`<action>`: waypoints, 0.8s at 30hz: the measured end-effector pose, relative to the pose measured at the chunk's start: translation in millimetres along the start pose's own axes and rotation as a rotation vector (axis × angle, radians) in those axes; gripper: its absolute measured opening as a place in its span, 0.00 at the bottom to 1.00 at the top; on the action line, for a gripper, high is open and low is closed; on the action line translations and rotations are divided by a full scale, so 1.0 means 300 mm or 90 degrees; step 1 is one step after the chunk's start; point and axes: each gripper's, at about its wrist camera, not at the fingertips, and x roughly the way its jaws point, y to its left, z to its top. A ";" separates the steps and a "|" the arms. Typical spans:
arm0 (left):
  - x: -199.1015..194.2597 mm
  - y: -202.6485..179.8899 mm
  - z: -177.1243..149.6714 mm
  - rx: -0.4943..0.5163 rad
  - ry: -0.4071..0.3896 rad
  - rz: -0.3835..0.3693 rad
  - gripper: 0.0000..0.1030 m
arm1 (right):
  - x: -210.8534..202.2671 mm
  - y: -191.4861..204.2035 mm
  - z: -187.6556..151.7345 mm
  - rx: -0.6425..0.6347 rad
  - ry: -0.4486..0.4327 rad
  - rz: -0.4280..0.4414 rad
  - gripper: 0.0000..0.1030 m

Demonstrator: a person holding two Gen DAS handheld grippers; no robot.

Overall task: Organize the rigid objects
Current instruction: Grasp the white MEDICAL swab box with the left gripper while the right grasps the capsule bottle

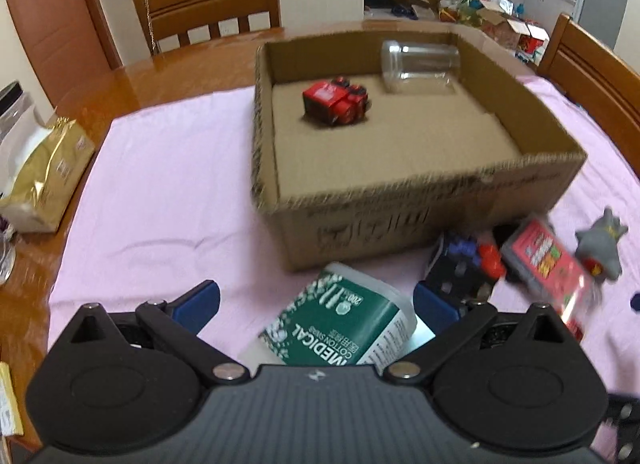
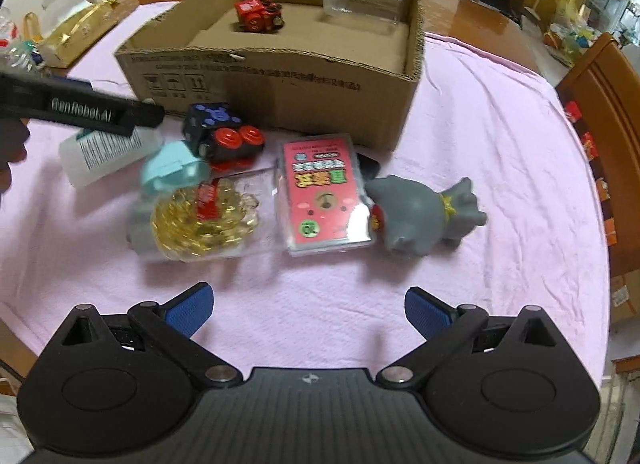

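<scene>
**Both grippers open, swab tub under your left one**

Your left gripper (image 1: 316,306) has its jaws spread wide over the swab tub (image 1: 336,324), a white container with a green label that lies on its side on the pink cloth (image 1: 160,199). The tub sits between the two blue pads (image 1: 198,304), and neither pad visibly touches it. In the right wrist view the same gripper (image 2: 84,111) shows as a black bar reaching in from the left above the tub (image 2: 104,155).

Your right gripper (image 2: 308,310) is also open, jaws apart with only bare cloth (image 2: 480,143) between them.

The box (image 1: 400,191) stands on the cloth beyond the tub. Inside it, a red toy (image 1: 336,101) sits near the middle and a clear jar (image 1: 420,67) lies on its side toward the far right corner.

Still outside, in front of the box: a black toy (image 2: 220,135) with red wheels, just beside the tub; a teal piece (image 2: 172,167) touching it; a clear pack of gold coins (image 2: 200,219); a red card case (image 2: 324,195) beside that; and a grey figure (image 2: 424,215) lying against the case's right edge.

A gold bag (image 1: 44,171) rests on the wooden table (image 1: 172,79) off the cloth's left edge, and chairs (image 1: 212,7) stand at the far side.
</scene>
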 end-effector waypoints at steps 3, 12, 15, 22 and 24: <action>-0.011 0.017 -0.046 0.010 0.019 0.007 0.99 | -0.003 0.009 0.005 -0.007 -0.007 0.024 1.00; -0.007 0.083 -0.143 -0.023 0.049 0.009 0.99 | -0.009 0.058 0.026 -0.066 -0.018 0.076 1.00; -0.003 0.094 -0.155 -0.038 0.045 -0.001 0.99 | -0.006 0.064 0.020 -0.084 -0.014 0.086 1.00; 0.004 0.102 -0.167 -0.042 0.039 -0.010 0.99 | 0.004 0.067 -0.024 -0.120 0.016 0.079 1.00; 0.010 0.101 -0.170 -0.041 0.042 -0.011 0.99 | 0.000 0.072 -0.038 -0.125 0.026 0.083 1.00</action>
